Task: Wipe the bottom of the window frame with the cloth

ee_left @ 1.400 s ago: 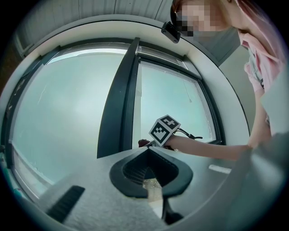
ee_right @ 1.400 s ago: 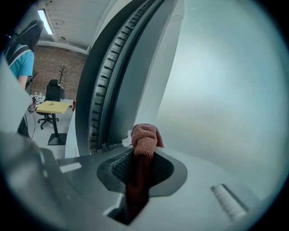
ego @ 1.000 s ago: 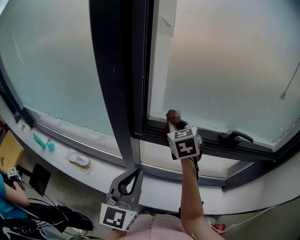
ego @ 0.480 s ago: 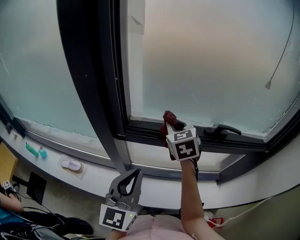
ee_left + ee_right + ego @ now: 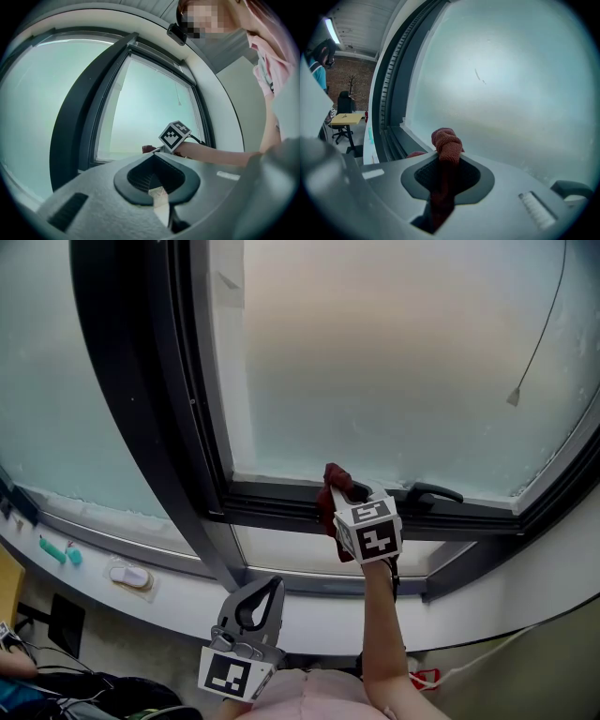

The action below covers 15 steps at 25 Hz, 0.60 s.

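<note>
A dark red cloth [image 5: 334,481] is bunched in my right gripper [image 5: 345,491], which is shut on it and presses it onto the dark bottom rail of the window frame [image 5: 281,501], a little left of the black window handle [image 5: 433,491]. In the right gripper view the cloth [image 5: 446,142] sticks out past the jaws of the right gripper [image 5: 447,158] in front of frosted glass. My left gripper [image 5: 267,589] is held low by the person's body, away from the window, shut with nothing in it. Its own view shows the left gripper [image 5: 154,161] pointing at the window.
A thick dark mullion [image 5: 141,390] runs up at the left of the pane. A blind cord [image 5: 536,338] hangs at the right. The white sill [image 5: 309,610] below holds small teal things [image 5: 54,551] and a white object [image 5: 129,575] at the far left.
My right gripper has slid the cloth to the right along the bottom rail, away from the mullion and nearer the handle. The left gripper has stayed where it was.
</note>
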Each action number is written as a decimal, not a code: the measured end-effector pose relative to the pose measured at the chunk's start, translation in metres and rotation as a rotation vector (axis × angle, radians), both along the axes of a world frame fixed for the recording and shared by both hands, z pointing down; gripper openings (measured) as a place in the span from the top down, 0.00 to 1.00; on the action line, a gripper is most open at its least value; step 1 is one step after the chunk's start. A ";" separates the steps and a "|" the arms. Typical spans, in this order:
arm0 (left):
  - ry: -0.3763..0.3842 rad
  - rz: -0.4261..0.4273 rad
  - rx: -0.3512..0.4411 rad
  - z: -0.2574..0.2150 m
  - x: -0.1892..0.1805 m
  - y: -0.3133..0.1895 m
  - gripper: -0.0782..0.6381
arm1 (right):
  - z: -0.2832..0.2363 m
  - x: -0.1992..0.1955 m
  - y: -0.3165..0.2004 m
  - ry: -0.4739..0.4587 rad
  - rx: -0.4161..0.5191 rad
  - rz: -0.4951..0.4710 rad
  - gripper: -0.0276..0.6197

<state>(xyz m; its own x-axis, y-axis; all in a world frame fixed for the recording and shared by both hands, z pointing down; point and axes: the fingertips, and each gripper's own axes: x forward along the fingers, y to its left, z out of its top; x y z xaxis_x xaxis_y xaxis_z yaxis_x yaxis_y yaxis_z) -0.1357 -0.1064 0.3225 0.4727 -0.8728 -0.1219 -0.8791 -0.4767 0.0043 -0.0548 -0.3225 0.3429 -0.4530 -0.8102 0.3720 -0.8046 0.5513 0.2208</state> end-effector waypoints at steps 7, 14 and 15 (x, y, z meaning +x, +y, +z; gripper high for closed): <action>-0.004 0.015 -0.004 0.001 0.014 -0.004 0.89 | 0.000 0.015 0.003 0.011 -0.001 0.003 0.86; -0.009 0.022 -0.010 0.002 0.019 -0.008 0.89 | -0.001 0.039 0.002 0.012 0.006 0.048 0.86; -0.009 0.025 -0.011 0.002 0.019 -0.008 0.89 | -0.001 0.042 0.002 0.012 0.006 0.055 0.86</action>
